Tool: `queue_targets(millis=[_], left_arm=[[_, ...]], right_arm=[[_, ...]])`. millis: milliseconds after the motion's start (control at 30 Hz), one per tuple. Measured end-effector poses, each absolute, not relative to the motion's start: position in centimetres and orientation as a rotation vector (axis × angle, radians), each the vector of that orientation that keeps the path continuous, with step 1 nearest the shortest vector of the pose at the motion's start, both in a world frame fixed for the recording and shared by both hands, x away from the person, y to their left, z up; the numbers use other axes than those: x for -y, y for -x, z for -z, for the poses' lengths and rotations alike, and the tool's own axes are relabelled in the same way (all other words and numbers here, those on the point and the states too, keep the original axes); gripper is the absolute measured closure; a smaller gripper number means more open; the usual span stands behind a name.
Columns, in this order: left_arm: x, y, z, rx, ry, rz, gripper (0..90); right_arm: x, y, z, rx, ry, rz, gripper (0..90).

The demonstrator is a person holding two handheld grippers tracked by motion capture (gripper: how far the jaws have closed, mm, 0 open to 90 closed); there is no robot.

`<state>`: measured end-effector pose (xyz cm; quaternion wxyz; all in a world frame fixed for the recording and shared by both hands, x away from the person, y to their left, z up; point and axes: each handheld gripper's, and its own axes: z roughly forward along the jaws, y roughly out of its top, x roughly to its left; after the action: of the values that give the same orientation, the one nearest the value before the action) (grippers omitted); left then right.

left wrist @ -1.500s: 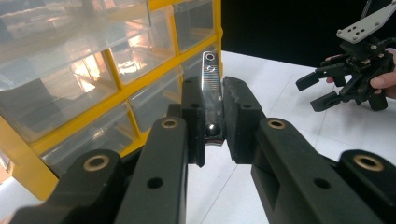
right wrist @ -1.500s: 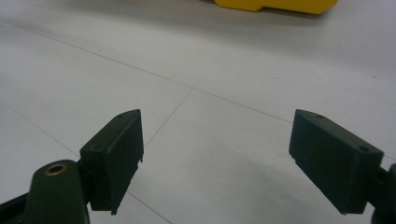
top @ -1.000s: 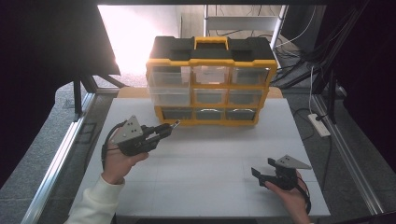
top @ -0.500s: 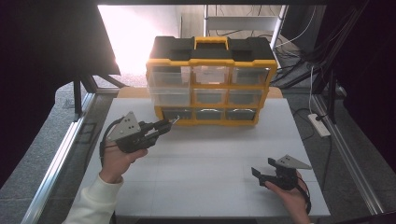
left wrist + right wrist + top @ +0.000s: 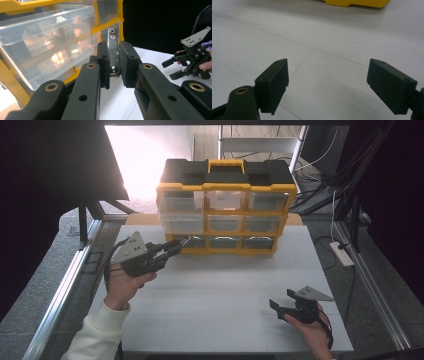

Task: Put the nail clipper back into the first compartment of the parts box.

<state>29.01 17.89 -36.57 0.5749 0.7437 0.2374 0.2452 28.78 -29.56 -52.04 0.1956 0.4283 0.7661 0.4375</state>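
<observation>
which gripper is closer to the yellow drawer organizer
Left. The left gripper, shut on a nail clipper, is right at the drawer organizer; the right gripper rests open near the table's front edge.

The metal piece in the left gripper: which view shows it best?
The left gripper view: the shiny metal piece stands upright, clamped between the left gripper's fingers, beside a clear drawer. In the high view it is a small glint at the fingers' tips. The right gripper view looks at the table.

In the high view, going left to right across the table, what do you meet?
Left claw clamped on a small metal piece, its tip at the bottom-left drawer → yellow drawer organizer at the back → right claw, open, low over the white table.
</observation>
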Motion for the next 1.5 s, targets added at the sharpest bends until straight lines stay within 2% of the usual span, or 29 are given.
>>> queue_targets(millis=[1500], left_arm=[[-17.1, -30.3, 32.7, -0.513, -1.727, -0.620, 79.2]], right_arm=[[29.7, -28.8, 52.0, -2.134, -1.205, -1.227, 17.9]])
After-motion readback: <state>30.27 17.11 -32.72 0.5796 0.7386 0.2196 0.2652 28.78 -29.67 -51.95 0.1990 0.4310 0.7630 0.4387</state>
